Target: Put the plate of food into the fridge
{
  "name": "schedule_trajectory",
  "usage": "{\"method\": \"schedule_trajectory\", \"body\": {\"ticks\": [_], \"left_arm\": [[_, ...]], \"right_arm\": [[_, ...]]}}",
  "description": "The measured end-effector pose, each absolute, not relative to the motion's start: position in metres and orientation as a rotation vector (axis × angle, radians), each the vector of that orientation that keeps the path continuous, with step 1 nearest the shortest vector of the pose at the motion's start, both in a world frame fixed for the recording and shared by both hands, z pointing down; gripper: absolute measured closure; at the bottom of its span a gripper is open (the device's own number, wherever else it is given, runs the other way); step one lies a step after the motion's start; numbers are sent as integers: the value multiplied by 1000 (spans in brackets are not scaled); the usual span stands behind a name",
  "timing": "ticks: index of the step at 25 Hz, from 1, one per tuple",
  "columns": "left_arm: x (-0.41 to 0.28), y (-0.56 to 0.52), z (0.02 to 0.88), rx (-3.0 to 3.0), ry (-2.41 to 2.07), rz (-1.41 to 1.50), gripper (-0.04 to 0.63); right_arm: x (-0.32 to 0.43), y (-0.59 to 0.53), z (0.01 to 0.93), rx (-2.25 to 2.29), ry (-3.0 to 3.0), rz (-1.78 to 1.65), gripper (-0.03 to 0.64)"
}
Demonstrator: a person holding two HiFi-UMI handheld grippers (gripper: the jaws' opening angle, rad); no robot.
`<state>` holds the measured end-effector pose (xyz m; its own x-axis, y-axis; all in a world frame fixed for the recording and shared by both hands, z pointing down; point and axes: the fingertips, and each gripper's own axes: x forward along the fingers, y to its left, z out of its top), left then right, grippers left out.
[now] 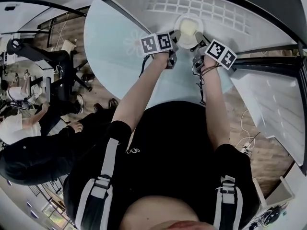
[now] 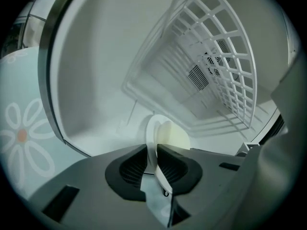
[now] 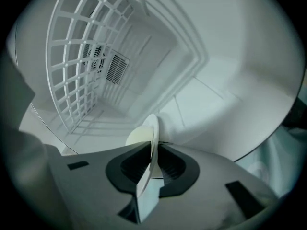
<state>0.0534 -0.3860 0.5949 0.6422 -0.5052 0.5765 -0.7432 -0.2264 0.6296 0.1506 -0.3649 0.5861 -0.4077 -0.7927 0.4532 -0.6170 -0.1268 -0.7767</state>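
Fridge walls [image 2: 96, 71], white and bare, close round both of your hand-held grippers, and each gripper view looks deep into the compartment. Below the two hand-held grippers you have a pale blue panel [image 1: 115, 56] printed with a white flower. In the head view your forearms [image 1: 139, 90] reach out over it. A white wire shelf [image 2: 230, 56] stands above and ahead of your left hand-held gripper [image 2: 154, 159] and your right hand-held gripper [image 3: 154, 162] alike. Far ahead of both, on the back wall, sits a slatted vent [image 2: 197, 76] just beside a round fan grille [image 3: 96, 56]. Well behind your left hand-held gripper and off to its left, a person in dark clothes [image 1: 43, 152] sits near an office chair [image 1: 64, 73] on a wood floor [image 1: 259, 128].

The plate [image 2: 152, 133], white and round, hangs between your two hand-held grippers, just inside the fridge and under the wire shelf. Your left hand-held gripper has its jaws drawn narrow on the plate's left rim, with the dark pads against both faces. Your right hand-held gripper stands the same way on the right rim, jaws narrow, the rim running edge-on between the pads. A pale yellow mound of food [image 2: 173, 139] lies on the plate's upper face, just ahead of both pairs of jaws. Whether the plate's base touches the fridge floor, you cannot tell from these views.
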Motion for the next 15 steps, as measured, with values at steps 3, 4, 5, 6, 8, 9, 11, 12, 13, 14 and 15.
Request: {"method": "schedule_trajectory", "body": {"ticks": [3,4,5,6,8,9,11,12,13,14,15], "left_arm": [[54,-387,595,1894,-993,323,523],[54,-388,595,1902,-1000,338,520],[53,-388,594,1918,-1016,358,515],[50,-389,592,1938,-1040,378,512],[41,-391,584,1968,-1096,383,512],[37,-392,578,1974,-1115,366,512],[32,-392,566,1983,-1132,332,512],[30,-389,561,1991,-1131,321,512],[28,-385,557,2001,-1128,313,513],[26,-378,555,2009,-1124,305,530],[25,-372,553,2015,-1120,293,551]], "right_arm": [[152,-367,586,-1639,1995,-1531,563],[152,-367,586,-1659,2013,-1517,560],[153,-368,586,-1688,2037,-1500,557],[155,-368,586,-1726,2066,-1477,557],[159,-368,585,-1811,2124,-1420,541],[161,-368,583,-1843,2151,-1387,511],[165,-367,576,-1889,2205,-1313,491],[167,-366,571,-1909,2233,-1273,491],[168,-364,566,-1932,2261,-1233,491],[170,-361,562,-1960,2287,-1192,491],[172,-358,559,-1989,2308,-1152,493]]}}
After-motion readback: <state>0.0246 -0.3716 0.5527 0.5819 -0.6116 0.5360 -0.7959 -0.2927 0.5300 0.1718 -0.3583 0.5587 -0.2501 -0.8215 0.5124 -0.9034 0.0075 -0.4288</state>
